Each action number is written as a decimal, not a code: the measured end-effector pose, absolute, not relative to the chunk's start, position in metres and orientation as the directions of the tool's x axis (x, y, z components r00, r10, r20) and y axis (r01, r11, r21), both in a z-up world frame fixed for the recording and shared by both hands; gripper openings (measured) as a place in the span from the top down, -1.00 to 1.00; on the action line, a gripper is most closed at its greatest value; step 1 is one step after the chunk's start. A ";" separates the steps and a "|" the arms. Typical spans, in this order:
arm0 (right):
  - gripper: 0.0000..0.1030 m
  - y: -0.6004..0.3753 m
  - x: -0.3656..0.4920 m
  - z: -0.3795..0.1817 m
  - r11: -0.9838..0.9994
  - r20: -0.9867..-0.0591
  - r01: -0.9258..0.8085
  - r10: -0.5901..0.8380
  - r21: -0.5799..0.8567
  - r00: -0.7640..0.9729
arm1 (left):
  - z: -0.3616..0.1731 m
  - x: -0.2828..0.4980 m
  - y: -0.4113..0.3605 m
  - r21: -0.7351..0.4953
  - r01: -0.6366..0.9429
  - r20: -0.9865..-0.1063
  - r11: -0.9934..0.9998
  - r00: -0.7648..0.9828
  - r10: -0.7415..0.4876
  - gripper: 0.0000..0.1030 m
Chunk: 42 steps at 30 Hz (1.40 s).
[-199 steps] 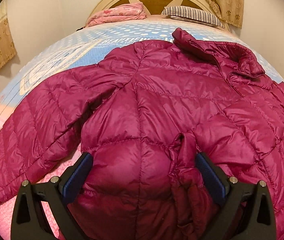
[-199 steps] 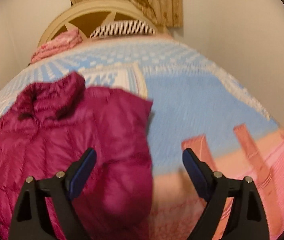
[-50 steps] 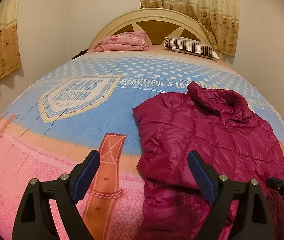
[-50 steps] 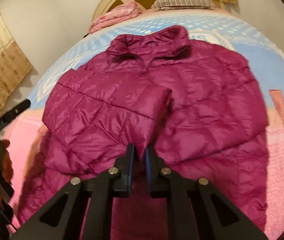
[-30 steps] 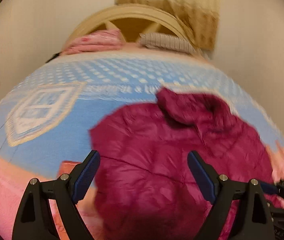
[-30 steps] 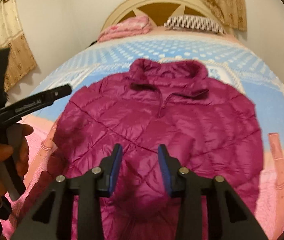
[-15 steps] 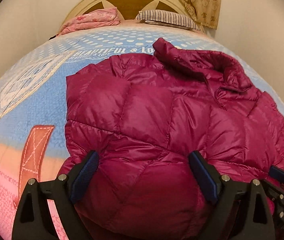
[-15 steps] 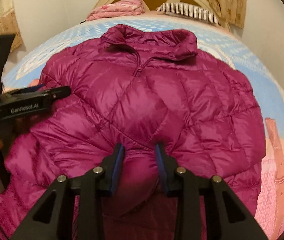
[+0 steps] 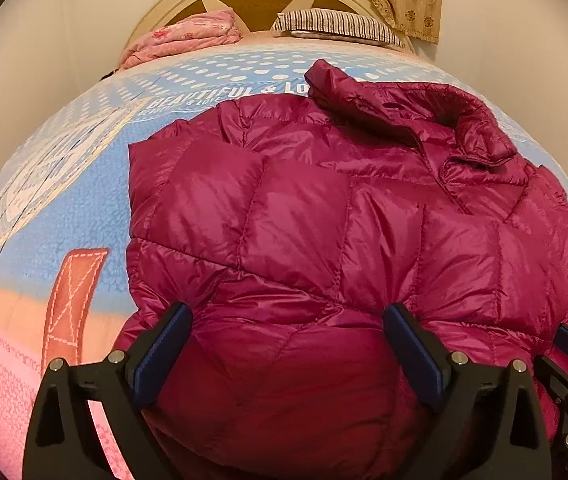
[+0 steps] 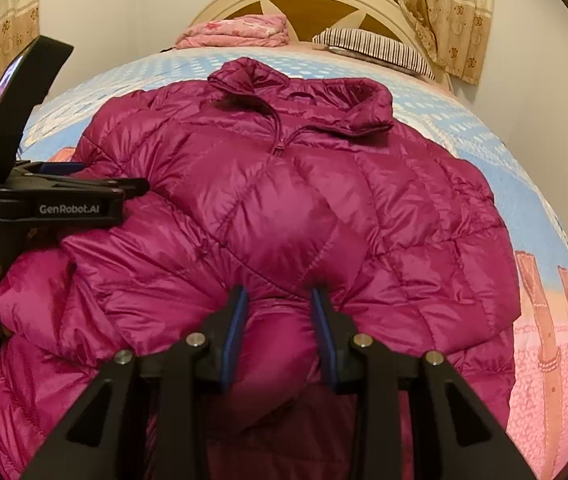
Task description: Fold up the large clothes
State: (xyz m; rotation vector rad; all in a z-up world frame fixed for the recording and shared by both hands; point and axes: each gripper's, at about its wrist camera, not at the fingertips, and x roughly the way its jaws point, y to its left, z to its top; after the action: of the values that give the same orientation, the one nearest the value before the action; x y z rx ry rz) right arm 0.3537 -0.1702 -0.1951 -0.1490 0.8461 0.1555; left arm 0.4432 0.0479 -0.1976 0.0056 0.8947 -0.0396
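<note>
So your left gripper (image 9: 286, 354) has just been opening; its wide jaws straddle the jacket (image 9: 324, 240) without pinching, while the right gripper (image 10: 280, 336) stays clenched on a puffy fold; both sleeves are now folded in, jacket sitting mid-bed (image 9: 64, 184), hem toward the foot edge; bottom-up fold's probably next.

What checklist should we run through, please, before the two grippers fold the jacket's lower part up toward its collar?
1. Right gripper has fabric: ok, its pads squeeze a puffy fold of the jacket.
2. Left gripper has fabric: not ok, jaws just opening, wide; jacket between them, not pinched.
3. Sleeves tucked in: ok, both lie folded over the front.
4. Collar flat: not ok, it stands rumpled.
5. Room on the bed beyond the collar: ok.
6. Hem edge even: cannot tell, hidden below the grippers.
</note>
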 end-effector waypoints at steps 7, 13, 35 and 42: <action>-0.55 -0.180 0.337 -0.156 0.986 -0.686 -0.165 0.117 -0.005 0.718 | -0.159 0.404 0.041 -0.053 0.056 -0.700 0.997 0.710 -0.077 -0.89; -0.05 -0.170 0.351 -0.154 0.982 -0.702 -0.188 0.114 -0.029 0.703 | -0.192 0.411 0.025 -0.012 0.072 -0.751 0.997 0.658 -0.057 -0.89; -0.03 -0.180 0.361 -0.189 0.981 -0.751 -0.193 0.105 -0.030 0.652 | -0.172 0.404 0.036 -0.031 0.030 -0.753 0.999 0.657 -0.043 -0.97; -0.73 -0.208 0.351 -0.139 0.971 -0.715 -0.239 0.188 0.029 0.674 | -0.102 0.418 0.051 -0.067 0.064 -0.694 0.996 0.714 -0.093 -0.97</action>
State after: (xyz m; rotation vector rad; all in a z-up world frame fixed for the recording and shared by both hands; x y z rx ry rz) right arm 0.3515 -0.2084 -0.1393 -0.0684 0.7961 0.2401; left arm 0.4183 0.0512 -0.1022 -0.0394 0.7707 -0.0871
